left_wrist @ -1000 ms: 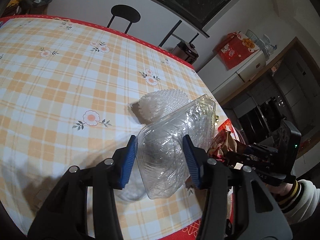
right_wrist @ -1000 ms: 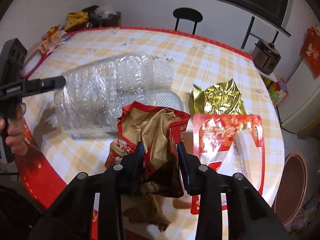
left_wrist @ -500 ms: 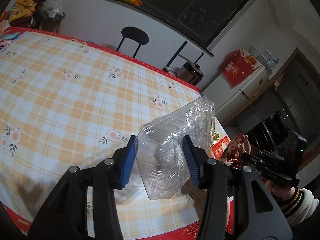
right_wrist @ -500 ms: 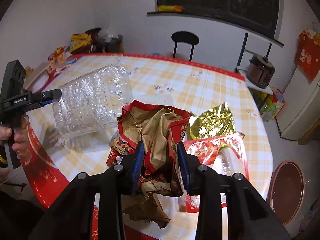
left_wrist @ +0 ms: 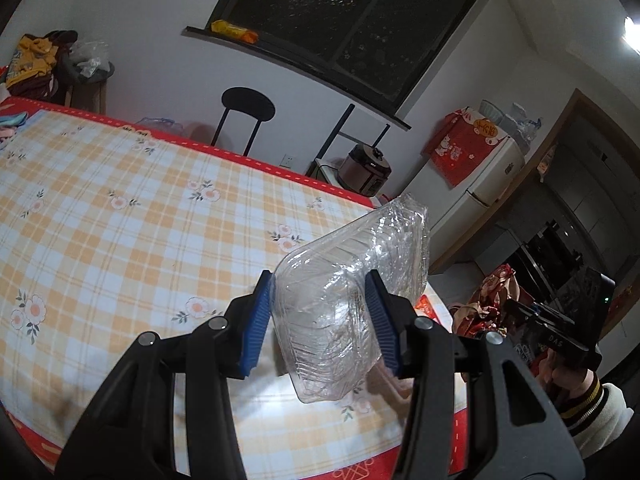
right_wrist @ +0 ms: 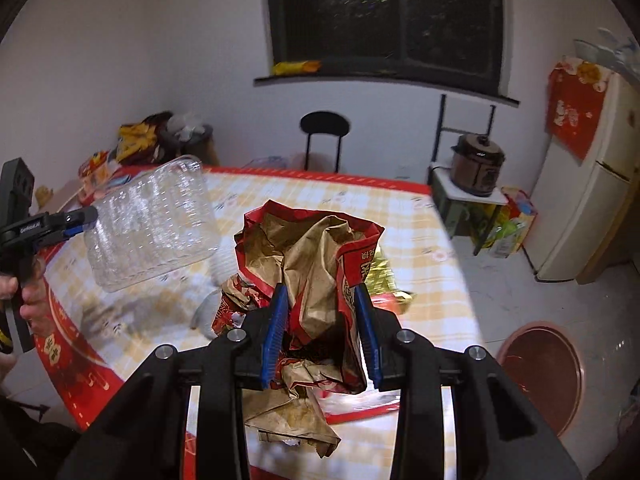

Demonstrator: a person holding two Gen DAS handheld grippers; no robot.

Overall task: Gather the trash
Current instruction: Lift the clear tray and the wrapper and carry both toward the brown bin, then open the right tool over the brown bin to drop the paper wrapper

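Holding a clear plastic box (left_wrist: 344, 300) up over the table's (left_wrist: 120, 240) near edge, the left gripper (left_wrist: 320, 320) squeezes it. The right gripper (right_wrist: 320, 328) pinches a crumpled red bag (right_wrist: 316, 264) beside it.

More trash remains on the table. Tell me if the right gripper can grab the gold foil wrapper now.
Probably not: the right gripper is already shut on the crumpled red bag, which covers most of the gold foil wrapper behind it.

Clear crumpled plastic container (left_wrist: 344, 296) clamped between the left gripper's blue pads, lifted, red-and-brown crumpled paper bag (right_wrist: 320, 276) pinched upright in the right gripper's pads
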